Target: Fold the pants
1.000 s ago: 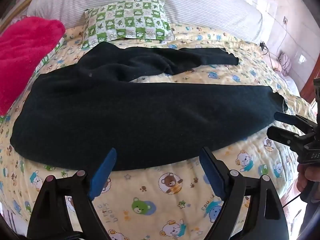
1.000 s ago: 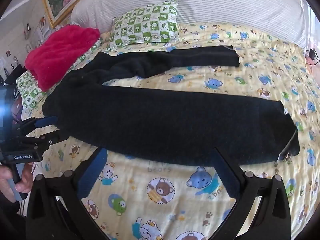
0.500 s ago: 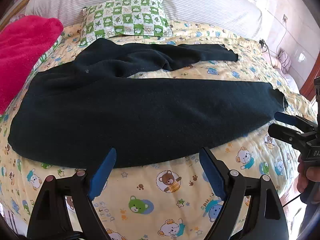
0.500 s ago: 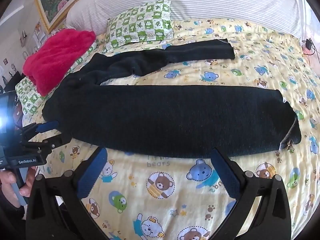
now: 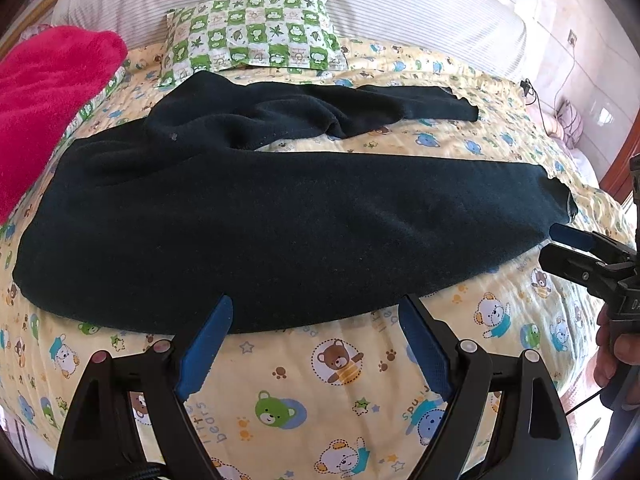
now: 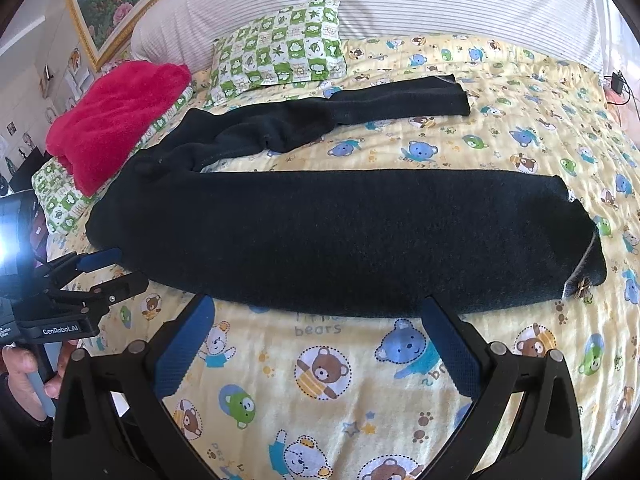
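**Desk:** Where are the pants?

**Operator:** The dark pants lie flat across the bear-print bedspread, waist toward the red blanket, 1 leg stretched along the near side, the other angled up by the green checked pillow.

**Desk:** And your 2 tools?

**Operator:** My left gripper hangs spread wide and empty, its blue fingertips over the near hem edge. My right gripper is likewise released, holding nothing, poised at the near edge of the long leg, toward the cuff end.
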### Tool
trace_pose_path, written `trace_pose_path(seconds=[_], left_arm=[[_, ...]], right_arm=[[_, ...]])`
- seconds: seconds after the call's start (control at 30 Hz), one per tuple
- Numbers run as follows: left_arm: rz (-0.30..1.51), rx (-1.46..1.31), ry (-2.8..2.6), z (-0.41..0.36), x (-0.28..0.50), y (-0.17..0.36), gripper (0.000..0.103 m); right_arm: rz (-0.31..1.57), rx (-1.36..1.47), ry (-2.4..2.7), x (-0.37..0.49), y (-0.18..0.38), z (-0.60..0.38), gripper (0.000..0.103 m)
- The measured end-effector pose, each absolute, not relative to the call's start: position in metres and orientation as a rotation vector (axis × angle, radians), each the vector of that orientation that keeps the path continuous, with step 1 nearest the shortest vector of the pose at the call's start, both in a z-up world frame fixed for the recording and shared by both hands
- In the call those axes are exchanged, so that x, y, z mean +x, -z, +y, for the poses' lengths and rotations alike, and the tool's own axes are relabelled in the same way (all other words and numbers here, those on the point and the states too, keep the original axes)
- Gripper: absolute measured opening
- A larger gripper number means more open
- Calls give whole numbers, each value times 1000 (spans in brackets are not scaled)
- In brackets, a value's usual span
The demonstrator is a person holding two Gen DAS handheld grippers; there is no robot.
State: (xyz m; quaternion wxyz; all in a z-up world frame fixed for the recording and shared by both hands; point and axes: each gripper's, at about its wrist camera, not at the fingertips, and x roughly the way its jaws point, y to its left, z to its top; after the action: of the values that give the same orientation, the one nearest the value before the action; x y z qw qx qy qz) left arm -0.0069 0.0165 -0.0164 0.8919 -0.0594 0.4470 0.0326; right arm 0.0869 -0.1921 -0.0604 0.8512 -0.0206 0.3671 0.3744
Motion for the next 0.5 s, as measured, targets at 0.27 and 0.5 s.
trace_pose_path(seconds=[0.27,0.5], left_arm=[[921,-122,-71,16,-10,14,86],[919,-126,-72,18,-10,12,86]], right_arm=[[769,-47,-798,85,58,-188,103],[766,-51,-802,86,54,-187,103]])
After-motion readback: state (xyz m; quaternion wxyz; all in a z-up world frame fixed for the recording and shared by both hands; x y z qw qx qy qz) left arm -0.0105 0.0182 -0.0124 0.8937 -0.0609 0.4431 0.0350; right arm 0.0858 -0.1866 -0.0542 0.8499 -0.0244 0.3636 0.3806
